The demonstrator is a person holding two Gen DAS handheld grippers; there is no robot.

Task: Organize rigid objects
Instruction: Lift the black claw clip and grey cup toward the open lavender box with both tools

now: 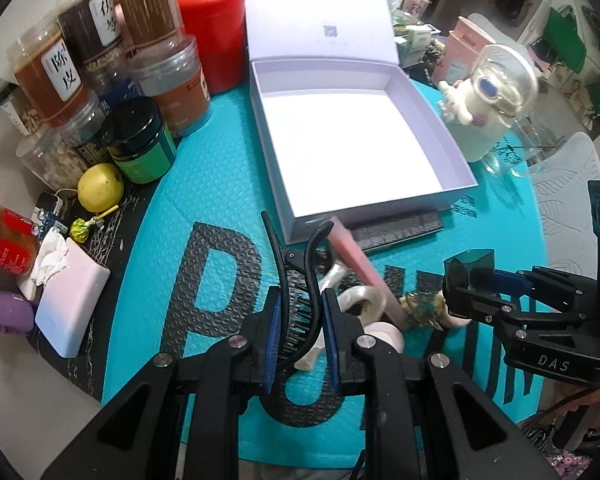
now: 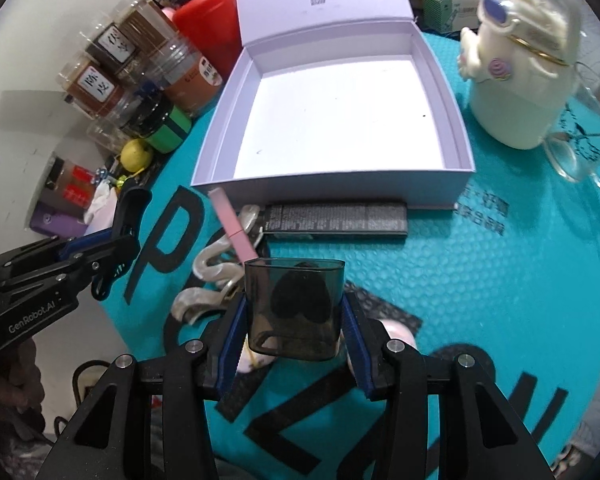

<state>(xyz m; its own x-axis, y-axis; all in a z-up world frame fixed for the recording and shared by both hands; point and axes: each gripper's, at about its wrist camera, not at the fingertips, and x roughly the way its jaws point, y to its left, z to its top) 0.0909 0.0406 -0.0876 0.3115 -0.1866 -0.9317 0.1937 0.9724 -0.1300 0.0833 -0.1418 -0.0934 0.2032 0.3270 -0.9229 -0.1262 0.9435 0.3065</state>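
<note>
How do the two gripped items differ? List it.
The black hair claw clip is opaque, curved and toothed; the smoky container is translucent, boxy and smooth-walled. The left gripper pinches the clip; the right gripper clamps the container's sides. Both are dark, rigid and held in front of the open white box.

The open white cardboard box (image 2: 456,120) stands on the teal bubble-textured mat (image 2: 500,280), far from the tongs. Just near of it lies the flat black printed carton (image 2: 336,220). Left of this carton lie the pink tube (image 2: 234,224) and the pearly white hair clips (image 2: 208,272). The clear plastic jars (image 1: 80,64) stand left of the box, and the white astronaut figure (image 2: 516,76) stands right of it.
</note>
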